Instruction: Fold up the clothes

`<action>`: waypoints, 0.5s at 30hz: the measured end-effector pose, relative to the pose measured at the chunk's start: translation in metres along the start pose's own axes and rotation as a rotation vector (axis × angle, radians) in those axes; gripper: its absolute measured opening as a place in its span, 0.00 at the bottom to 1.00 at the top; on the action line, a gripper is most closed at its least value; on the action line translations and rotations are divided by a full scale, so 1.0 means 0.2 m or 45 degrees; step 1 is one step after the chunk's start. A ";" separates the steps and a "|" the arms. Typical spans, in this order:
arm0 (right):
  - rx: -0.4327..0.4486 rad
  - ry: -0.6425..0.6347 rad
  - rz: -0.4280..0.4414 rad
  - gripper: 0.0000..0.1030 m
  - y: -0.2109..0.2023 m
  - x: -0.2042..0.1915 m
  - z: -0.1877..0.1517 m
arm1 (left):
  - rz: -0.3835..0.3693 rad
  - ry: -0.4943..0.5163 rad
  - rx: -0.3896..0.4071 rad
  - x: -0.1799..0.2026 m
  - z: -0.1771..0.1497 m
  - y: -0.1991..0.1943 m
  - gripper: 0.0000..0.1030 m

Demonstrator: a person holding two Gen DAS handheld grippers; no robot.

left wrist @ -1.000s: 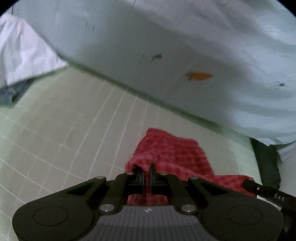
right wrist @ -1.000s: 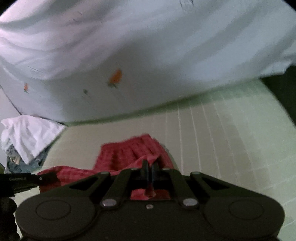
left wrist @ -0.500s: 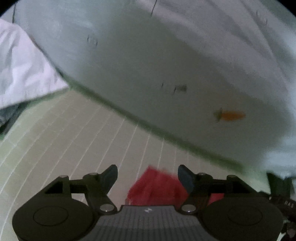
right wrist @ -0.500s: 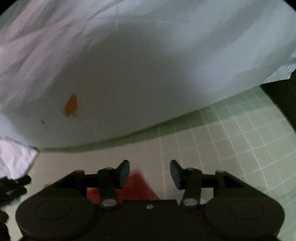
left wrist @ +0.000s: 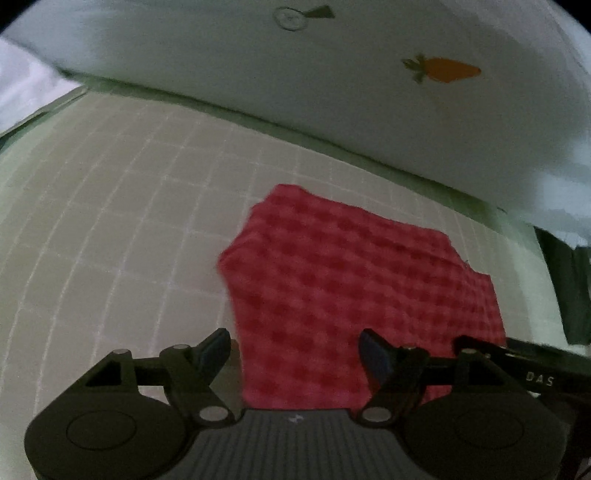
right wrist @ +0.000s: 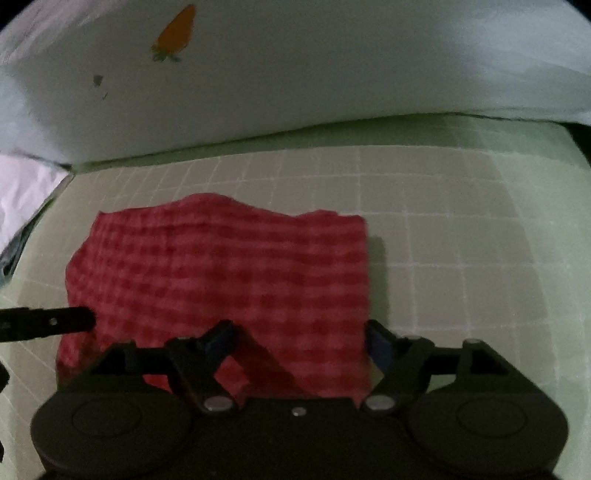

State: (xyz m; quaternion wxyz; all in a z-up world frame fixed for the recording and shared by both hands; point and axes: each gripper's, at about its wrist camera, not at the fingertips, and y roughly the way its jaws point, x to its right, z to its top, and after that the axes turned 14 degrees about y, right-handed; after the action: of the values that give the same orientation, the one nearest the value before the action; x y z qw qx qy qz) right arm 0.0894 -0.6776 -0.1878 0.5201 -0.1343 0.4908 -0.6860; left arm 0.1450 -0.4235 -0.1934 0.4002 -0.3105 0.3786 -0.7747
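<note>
A red checked cloth (left wrist: 343, 288) lies folded and flat on the green grid mat (left wrist: 110, 221); it also shows in the right wrist view (right wrist: 229, 273). My left gripper (left wrist: 295, 354) is open and empty, above the cloth's near left part. My right gripper (right wrist: 299, 345) is open and empty, above the cloth's near right edge. The other gripper's dark finger shows at the left of the right wrist view (right wrist: 48, 323).
A pale cloth with a carrot print (left wrist: 443, 70) hangs along the mat's far edge, also in the right wrist view (right wrist: 177, 33). A pile of white clothes (right wrist: 22, 195) lies off the mat's left corner. A dark edge (left wrist: 565, 288) borders the mat at right.
Both grippers were shut on the red cloth a second ago. They opened and let it go, then drew back, and the cloth now lies flat on the mat.
</note>
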 end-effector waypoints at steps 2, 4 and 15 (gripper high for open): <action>-0.001 -0.026 0.020 0.82 0.02 -0.04 0.01 | -0.040 0.006 0.013 0.02 0.00 0.00 0.75; -0.002 -0.052 0.040 0.84 0.05 -0.07 0.01 | -0.080 0.011 0.026 0.03 0.01 0.00 0.73; -0.007 -0.124 0.169 0.09 0.09 -0.26 0.02 | -0.299 0.043 0.097 0.12 0.02 -0.01 0.11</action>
State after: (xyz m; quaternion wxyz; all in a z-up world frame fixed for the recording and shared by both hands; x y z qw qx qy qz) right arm 0.1246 -0.6354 -0.1839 0.5873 -0.1360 0.4746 -0.6413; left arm 0.1364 -0.4449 -0.1856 0.3118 -0.3242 0.3164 -0.8352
